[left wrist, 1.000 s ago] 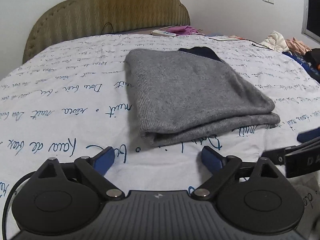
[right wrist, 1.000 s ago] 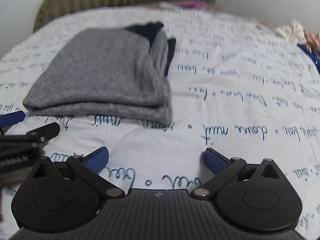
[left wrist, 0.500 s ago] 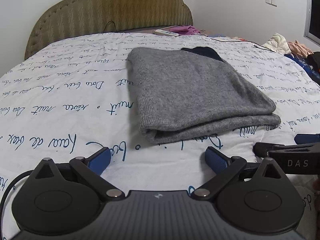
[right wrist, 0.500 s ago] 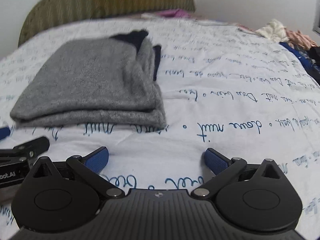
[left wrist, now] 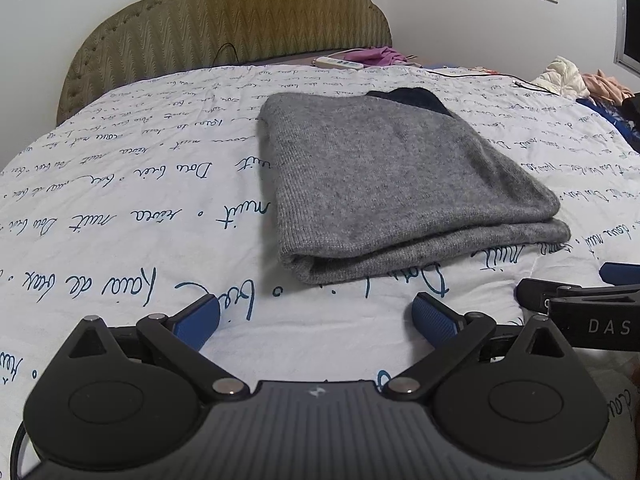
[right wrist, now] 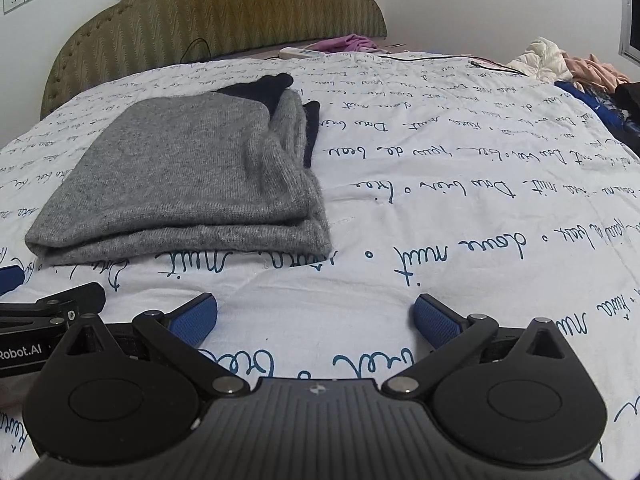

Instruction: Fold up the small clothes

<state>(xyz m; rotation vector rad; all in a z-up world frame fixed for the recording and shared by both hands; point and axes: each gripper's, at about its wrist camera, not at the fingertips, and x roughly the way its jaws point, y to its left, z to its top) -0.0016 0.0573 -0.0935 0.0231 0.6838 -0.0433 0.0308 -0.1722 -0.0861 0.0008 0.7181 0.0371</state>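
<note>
Both tools (left wrist: 316, 316) (right wrist: 316, 320) farther back, spread

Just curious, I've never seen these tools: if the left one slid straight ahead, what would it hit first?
Probably the folded grey sweater. Its near edge lies ahead of the left gripper, whose jaws are open, with only bare bedsheet between. Depth is uncertain.

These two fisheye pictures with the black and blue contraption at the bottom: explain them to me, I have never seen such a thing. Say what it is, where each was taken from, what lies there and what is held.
No robot here: a person holds hand tongs in each hand, with a camera on each looking forward along the two fingers. One picture is from the left tongs, the other from the right tongs. Both stand open with blue pads apart, holding nothing. Ahead, on a white bedsheet printed with blue handwriting, lies a folded grey sweater with a dark navy part showing at its far end. Each camera also catches the other tongs at its edge. Behind are a headboard and loose clothes.
</note>
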